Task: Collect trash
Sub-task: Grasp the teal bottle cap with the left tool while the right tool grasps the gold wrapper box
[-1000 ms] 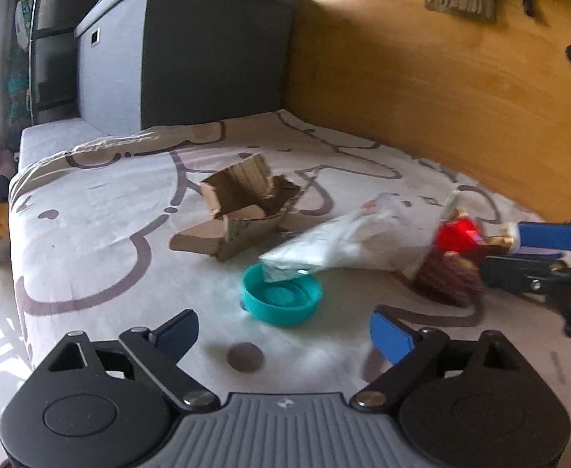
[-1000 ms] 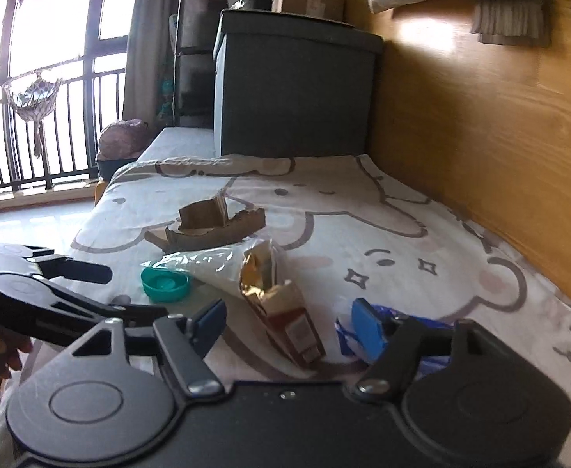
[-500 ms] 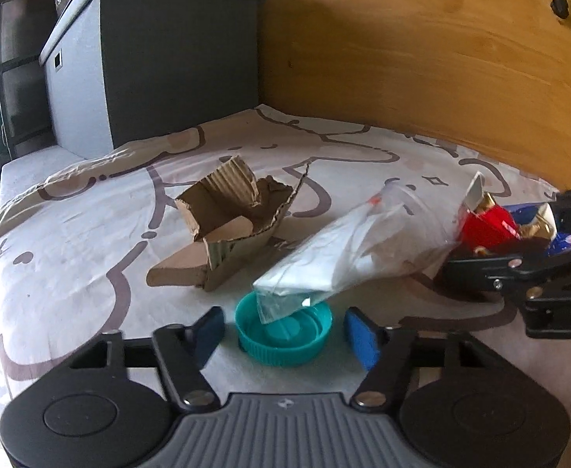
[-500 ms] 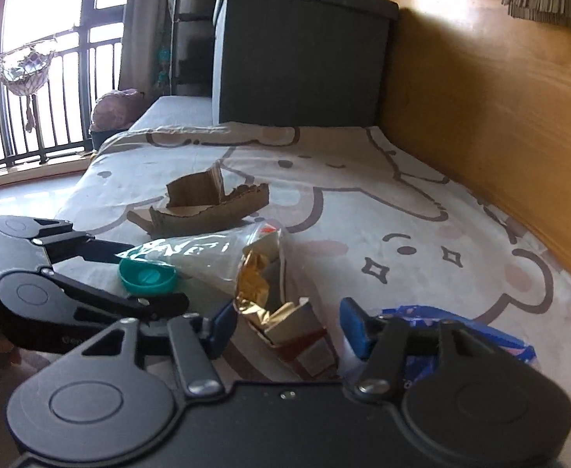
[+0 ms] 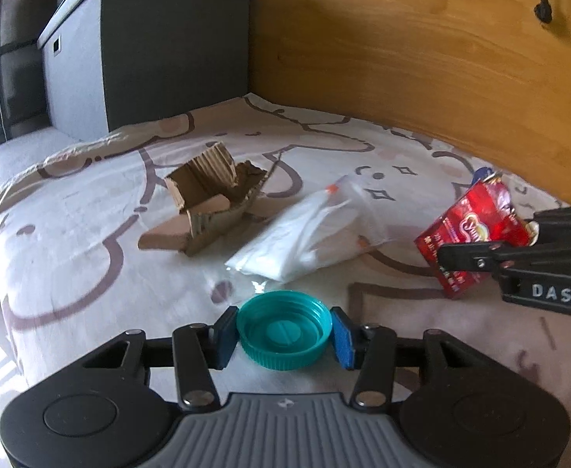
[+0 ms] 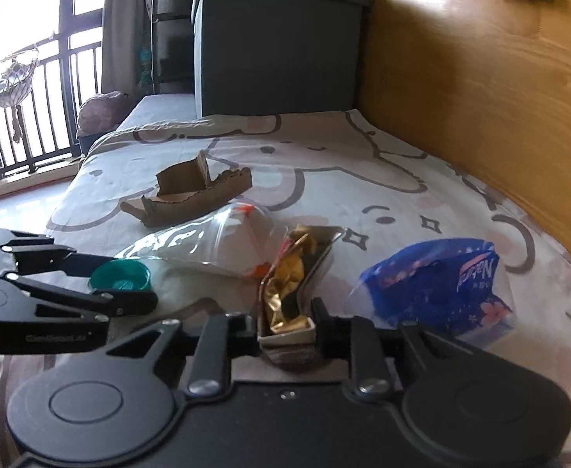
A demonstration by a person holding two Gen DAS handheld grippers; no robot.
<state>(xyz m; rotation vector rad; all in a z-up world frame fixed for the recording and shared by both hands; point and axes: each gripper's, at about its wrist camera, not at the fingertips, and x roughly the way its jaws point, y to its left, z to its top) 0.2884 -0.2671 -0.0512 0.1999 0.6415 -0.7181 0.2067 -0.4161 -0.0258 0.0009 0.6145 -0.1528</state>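
Note:
My left gripper (image 5: 283,335) is shut on a teal bottle cap (image 5: 284,328), open side up, just above the bed sheet; the cap also shows in the right wrist view (image 6: 121,275). My right gripper (image 6: 285,331) is shut on a torn red snack carton (image 5: 474,234) with gold foil lining (image 6: 291,286), held tilted above the sheet. A clear plastic bag (image 5: 316,228) lies between them. Torn cardboard (image 5: 211,202) lies farther back. A blue wrapper (image 6: 437,279) lies right of the carton.
The trash lies on a bed with a cartoon-print sheet (image 5: 71,234). A wooden wall (image 5: 422,66) runs along the right side. A dark grey storage box (image 5: 149,50) stands at the bed's far end. A balcony railing (image 6: 20,113) is at the left.
My left gripper moved forward and closed on the teal cap. My right gripper closed on the red carton and lifted it off the sheet.

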